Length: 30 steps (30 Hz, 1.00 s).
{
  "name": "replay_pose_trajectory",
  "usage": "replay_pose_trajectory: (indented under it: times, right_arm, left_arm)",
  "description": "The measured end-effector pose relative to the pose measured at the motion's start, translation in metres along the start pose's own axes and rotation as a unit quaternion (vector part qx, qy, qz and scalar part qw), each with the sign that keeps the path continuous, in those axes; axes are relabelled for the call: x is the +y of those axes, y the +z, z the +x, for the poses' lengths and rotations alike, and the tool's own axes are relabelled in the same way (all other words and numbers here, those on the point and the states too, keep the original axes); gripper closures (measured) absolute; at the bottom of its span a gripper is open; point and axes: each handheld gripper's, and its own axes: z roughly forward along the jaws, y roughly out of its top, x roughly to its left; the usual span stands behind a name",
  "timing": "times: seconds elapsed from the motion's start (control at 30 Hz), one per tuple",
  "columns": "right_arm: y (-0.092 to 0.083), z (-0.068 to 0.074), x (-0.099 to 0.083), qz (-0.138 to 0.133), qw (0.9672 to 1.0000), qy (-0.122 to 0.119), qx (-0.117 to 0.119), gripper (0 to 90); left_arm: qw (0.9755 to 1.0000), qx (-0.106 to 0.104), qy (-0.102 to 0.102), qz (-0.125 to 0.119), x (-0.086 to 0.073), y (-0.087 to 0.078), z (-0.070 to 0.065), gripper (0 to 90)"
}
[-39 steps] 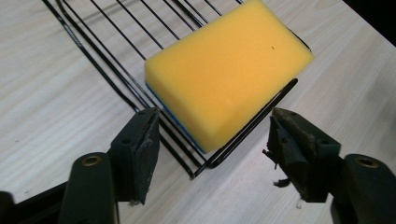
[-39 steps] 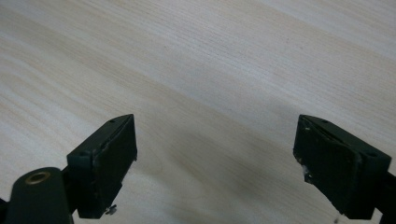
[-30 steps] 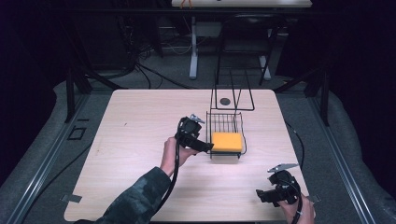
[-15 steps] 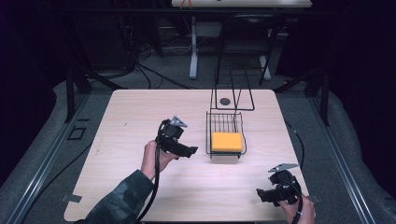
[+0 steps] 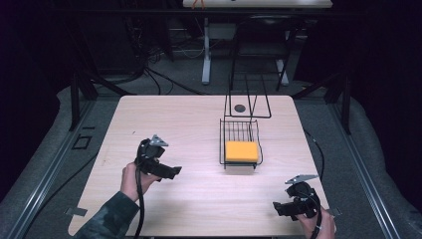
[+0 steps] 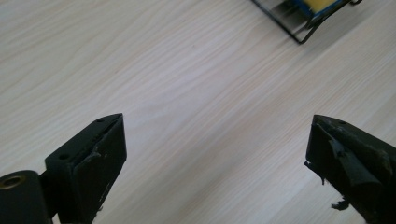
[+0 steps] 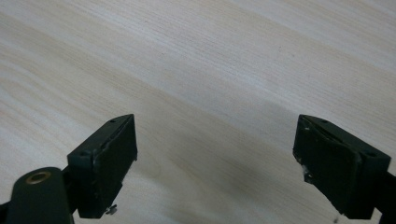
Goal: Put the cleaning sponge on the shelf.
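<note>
Sponge (image 5: pixel 242 151), a yellow block, lay inside a black wire basket (image 5: pixel 223 137) just right of the centre of the high view, on a pale wooden table (image 5: pixel 199 199). The basket's tall wire handle stood upright behind it, and a small dark round spot (image 5: pixel 240 107) sat on the table beyond, near the far edge.

In the lower left of that view the left gripper (image 5: pixel 169 172) was held above the table by a hand (image 5: pixel 130 180) in a camouflage sleeve, well apart from the basket and pointing toward it. Its own view showed both jaws spread wide with nothing between them, bare wood beneath, and a corner of the basket with a sliver of yellow at the upper right (image 6: pixel 303 18).

In the lower right corner of the high view the right gripper (image 5: pixel 278 209) was near the table's front edge, pointing toward the left of the frame, a cable trailing off behind it. Its own view showed the jaws likewise wide apart and empty over plain wood grain (image 7: pixel 210 70).
</note>
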Motion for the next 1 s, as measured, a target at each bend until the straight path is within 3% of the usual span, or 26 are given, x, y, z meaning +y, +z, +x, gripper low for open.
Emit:
replay_pose_trajectory:
  times: [0.43,0.53,1.0]
  right_arm:
    - [0.0,0.0,0.0,0.002,1.0,0.001,0.001,13.1]
    - [0.002,-0.001,0.0,0.008,1.0,0.0,0.002,13.1]
    - [0.004,-0.003,-0.001,0.011,0.9999,0.008,0.008,13.1]
  left_arm:
    - [0.9971,0.045,-0.049,0.036,-0.072,-0.011,0.039,0.4]
    - [0.9966,0.051,-0.049,0.042,-0.076,-0.011,0.045,0.4]
    - [0.997,0.02,-0.048,0.057,-0.08,-0.005,0.054,0.3]
